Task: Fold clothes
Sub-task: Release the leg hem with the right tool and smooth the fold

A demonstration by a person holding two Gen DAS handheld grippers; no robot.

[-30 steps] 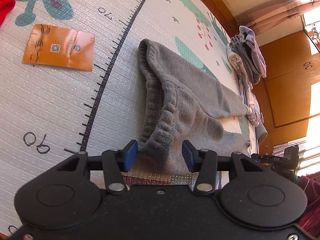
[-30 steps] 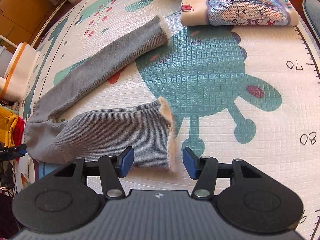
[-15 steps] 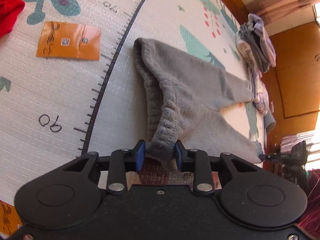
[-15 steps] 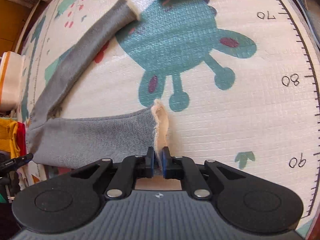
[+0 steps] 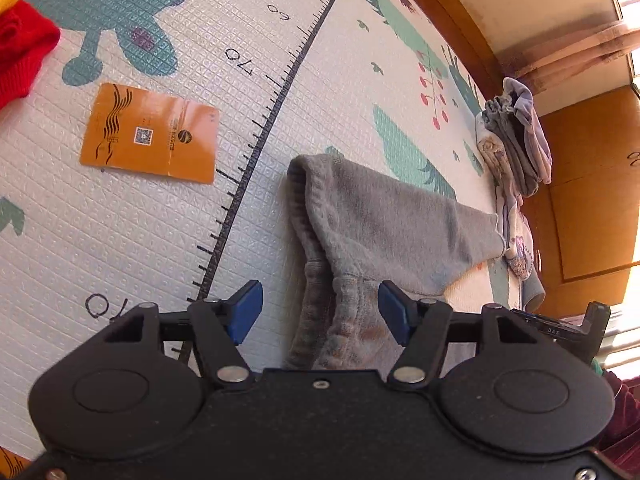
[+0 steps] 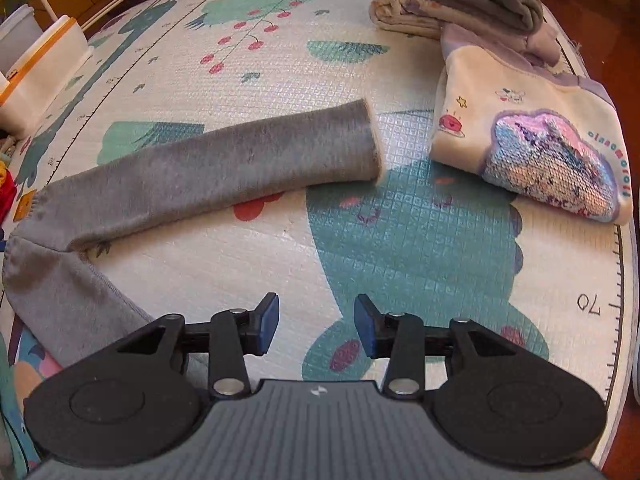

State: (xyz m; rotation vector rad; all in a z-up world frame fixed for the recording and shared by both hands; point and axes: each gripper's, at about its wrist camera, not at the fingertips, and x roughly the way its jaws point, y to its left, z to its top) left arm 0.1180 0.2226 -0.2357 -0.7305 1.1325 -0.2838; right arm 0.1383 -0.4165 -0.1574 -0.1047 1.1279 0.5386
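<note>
Lying flat on the play mat, the grey knit pants are spread with the two legs splayed apart. In the right wrist view one leg runs across the middle of the mat, its cuff ending just short of a folded cream sweatshirt with a sequin patch. The other leg trails down toward the lower left and goes under the tool body, so I can't see that cuff.

The right gripper has its blue pads spread wide with nothing between them, just bare mat with the teal dinosaur print underneath.

The left gripper is spread wide too. The ribbed waistband of the pants sits in the gap between its blue pads, but neither pad looks to be touching the fabric, so it isn't clamped on anything. From this side the pants stretch away toward the stack of folded clothes at the far edge of the mat.

Left of the waistband, past the printed ruler line, an orange packet lies flat on the mat, well apart from the pants. A red garment pokes in at the top-left corner. In the right wrist view there's a white container with an orange rim off the mat's left edge.
</note>
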